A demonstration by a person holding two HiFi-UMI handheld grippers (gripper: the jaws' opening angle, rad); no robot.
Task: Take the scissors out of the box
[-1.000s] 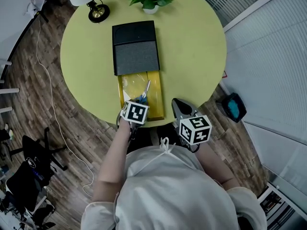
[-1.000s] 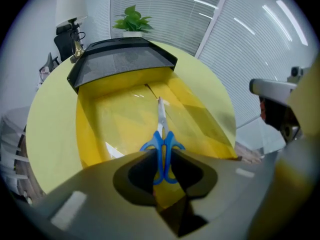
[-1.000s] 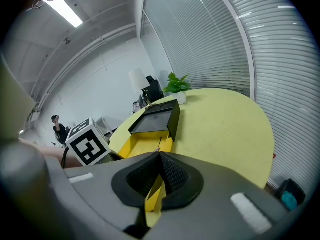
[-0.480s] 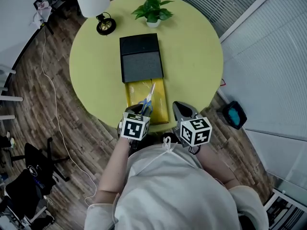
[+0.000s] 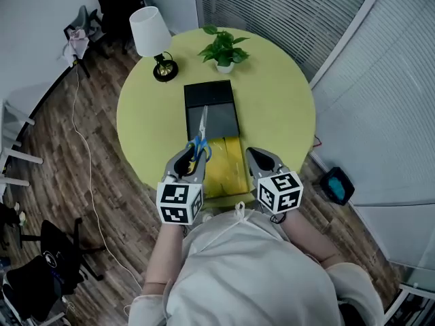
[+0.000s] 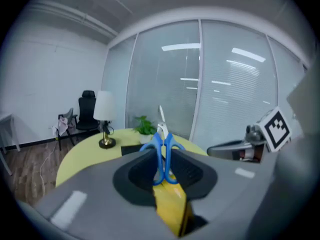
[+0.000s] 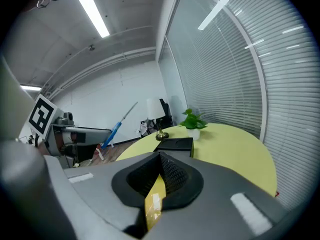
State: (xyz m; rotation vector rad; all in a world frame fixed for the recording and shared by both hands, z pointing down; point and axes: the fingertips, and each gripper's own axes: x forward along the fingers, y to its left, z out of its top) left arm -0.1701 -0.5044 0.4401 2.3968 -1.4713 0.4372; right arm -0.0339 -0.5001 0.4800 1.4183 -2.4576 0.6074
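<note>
My left gripper (image 5: pixel 194 155) is shut on the blue handles of the scissors (image 5: pixel 200 136). They hang in the air above the box, with the blades pointing away over its black lid (image 5: pixel 212 107). The yellow tray (image 5: pixel 230 168) slid out of the box lies below and to the right. In the left gripper view the scissors (image 6: pixel 162 146) stand upright between the pads. My right gripper (image 5: pixel 255 155) hovers over the table's near edge beside the tray, jaws shut with nothing in them. The right gripper view shows the scissors (image 7: pixel 116 125) off to the left.
The round yellow-green table (image 5: pixel 282 107) carries a white-shaded lamp (image 5: pixel 153 36) and a small potted plant (image 5: pixel 223 49) at its far side. Glass walls with blinds stand behind and to the right. Chairs and a cable are on the wooden floor at left.
Both grippers have risen. The left one has lifted the scissors up out of the yellow tray and tipped them so the blades point away instead of down.
</note>
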